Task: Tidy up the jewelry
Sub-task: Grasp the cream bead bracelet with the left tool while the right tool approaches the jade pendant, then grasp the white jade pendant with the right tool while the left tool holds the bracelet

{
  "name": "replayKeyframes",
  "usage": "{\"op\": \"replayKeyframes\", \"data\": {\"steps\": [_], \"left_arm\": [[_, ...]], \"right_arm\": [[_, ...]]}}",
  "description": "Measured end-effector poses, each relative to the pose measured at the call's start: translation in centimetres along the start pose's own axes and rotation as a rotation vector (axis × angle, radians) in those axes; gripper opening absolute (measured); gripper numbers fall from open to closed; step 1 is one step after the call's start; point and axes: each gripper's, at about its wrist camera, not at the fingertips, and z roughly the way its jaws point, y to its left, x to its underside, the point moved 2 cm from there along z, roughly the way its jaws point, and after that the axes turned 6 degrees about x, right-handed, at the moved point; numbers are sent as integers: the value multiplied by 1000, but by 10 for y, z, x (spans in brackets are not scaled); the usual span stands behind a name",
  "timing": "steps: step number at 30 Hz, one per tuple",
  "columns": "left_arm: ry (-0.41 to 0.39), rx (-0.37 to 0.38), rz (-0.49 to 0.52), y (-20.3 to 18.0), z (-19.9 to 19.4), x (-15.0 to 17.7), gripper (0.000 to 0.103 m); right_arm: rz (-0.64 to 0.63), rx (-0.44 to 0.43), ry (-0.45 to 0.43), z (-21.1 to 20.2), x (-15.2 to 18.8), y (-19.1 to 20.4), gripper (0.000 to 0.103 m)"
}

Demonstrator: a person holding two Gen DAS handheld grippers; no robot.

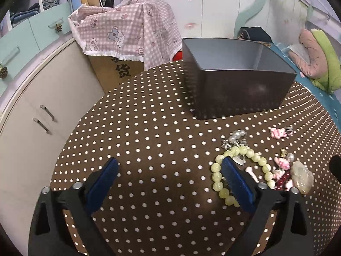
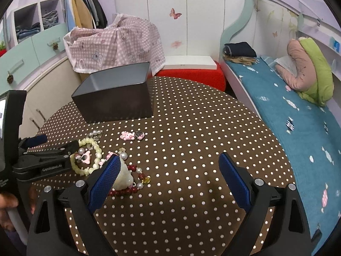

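Nothing is sorted yet: the grey bin (image 1: 236, 79) ahead is seen empty. Left gripper (image 1: 170, 181) and right gripper (image 2: 169, 175) are both held released; the green bead bracelet (image 1: 259, 160) and remaining jewelry pile (image 2: 127, 177) are left on the counter (image 1: 149, 128), beside their inner fingers.

The left gripper (image 1: 169, 171) was angled downward with its jaws spread wide and nothing clamped between the blue pads (image 1: 102, 183). No earlier view was available for comparison. Seen from the right wrist view, the left gripper (image 2: 59, 147) entered from the left edge, its black body lying nearly level. The right gripper (image 2: 168, 168) was likewise angled downward, its jaws wide apart and its blue pads (image 2: 233, 181) free of any load. Part of a hand (image 2: 8, 204) appeared at the lower left edge of the right wrist view.
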Motion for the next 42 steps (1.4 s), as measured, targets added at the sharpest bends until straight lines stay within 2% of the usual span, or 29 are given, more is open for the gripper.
{"op": "replayKeyframes", "data": {"steps": [1,2,3,7,9,11,12,14,16,20,29,30,32,38,39,41,42], "left_arm": [[11,-8,6,1,2,0,86],[18,-5,9,1,4,-1,77],[15,7,9,1,3,-1,73],[10,56,13,2,3,-1,62],[7,109,0,2,2,-1,46],[0,111,18,-2,0,-1,37],[-1,114,26,-4,-1,0,23],[5,105,32,-7,-2,1,8],[2,110,37,-7,-2,2,8],[-15,205,-26,1,-13,5,7],[-83,339,-17,2,-63,10,8],[-86,345,-15,2,-65,10,8],[-88,351,-16,5,-69,10,7],[-77,374,-24,7,-72,15,7],[-76,372,-25,8,-72,15,7],[-76,380,-28,9,-74,16,7],[-75,387,-32,10,-74,16,8]], "right_arm": [[0,-2,2,1,0,0,90],[-2,-5,7,3,0,1,90],[-3,-7,10,5,0,1,90],[-12,-22,27,10,1,5,90],[-16,-32,34,12,2,8,90],[-17,-38,40,13,4,10,90],[-16,-44,45,13,4,11,90],[-15,-50,49,13,6,14,90],[-20,-58,51,13,8,15,90],[-48,-71,66,16,13,22,90],[-126,-98,78,24,14,47,89],[-137,-102,81,24,14,50,87],[-158,-103,91,26,15,55,57],[-178,-128,107,29,17,58,52],[-176,-147,109,28,17,58,49],[-173,-167,114,27,17,57,32],[-175,-158,110,26,16,57,31]]}}
